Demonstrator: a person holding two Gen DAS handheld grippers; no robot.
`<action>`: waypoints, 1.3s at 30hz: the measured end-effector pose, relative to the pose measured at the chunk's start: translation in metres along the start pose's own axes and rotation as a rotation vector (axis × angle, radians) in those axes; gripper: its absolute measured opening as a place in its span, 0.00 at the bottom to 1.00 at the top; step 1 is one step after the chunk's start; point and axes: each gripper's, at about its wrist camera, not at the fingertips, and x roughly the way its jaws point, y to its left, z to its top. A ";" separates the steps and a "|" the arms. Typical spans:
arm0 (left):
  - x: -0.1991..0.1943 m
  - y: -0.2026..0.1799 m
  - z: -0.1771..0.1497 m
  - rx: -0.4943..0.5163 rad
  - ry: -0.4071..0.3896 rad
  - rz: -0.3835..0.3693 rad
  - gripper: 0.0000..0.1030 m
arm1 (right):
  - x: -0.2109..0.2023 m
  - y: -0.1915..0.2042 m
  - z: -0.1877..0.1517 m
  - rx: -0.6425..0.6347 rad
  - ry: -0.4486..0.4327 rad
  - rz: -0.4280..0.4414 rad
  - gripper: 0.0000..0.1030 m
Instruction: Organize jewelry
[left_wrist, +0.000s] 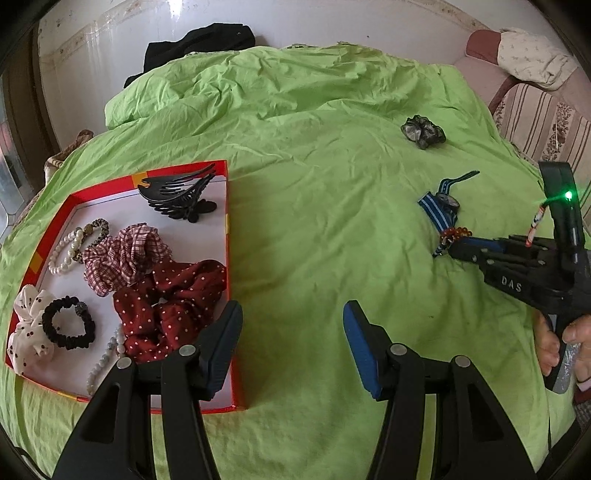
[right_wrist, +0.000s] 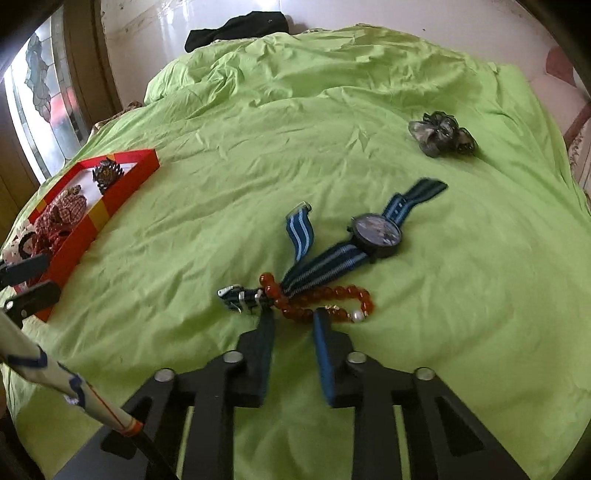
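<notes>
Your left gripper (left_wrist: 291, 314) hangs wide open, empty, beside the red tray (left_wrist: 231, 258). Your right gripper (right_wrist: 293, 319) is partly open, tips at the amber bead bracelet (right_wrist: 325, 295) under the watch (right_wrist: 376, 234) strap; contact unclear.

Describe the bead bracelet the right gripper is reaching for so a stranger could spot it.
On the green bedspread, look just ahead of the right gripper, where a blue striped watch lies. The bracelet is the loop of amber-red beads lying across the watch strap, with one white bead.
</notes>
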 end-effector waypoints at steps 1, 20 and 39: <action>0.001 0.000 0.000 0.002 0.001 0.002 0.54 | 0.002 0.001 0.000 -0.002 0.007 0.013 0.06; -0.007 0.018 0.005 -0.065 -0.016 0.006 0.54 | -0.043 0.021 -0.003 -0.072 -0.058 0.033 0.49; 0.002 0.026 0.009 -0.088 0.004 -0.011 0.54 | -0.034 0.039 -0.003 -0.074 0.049 0.251 0.21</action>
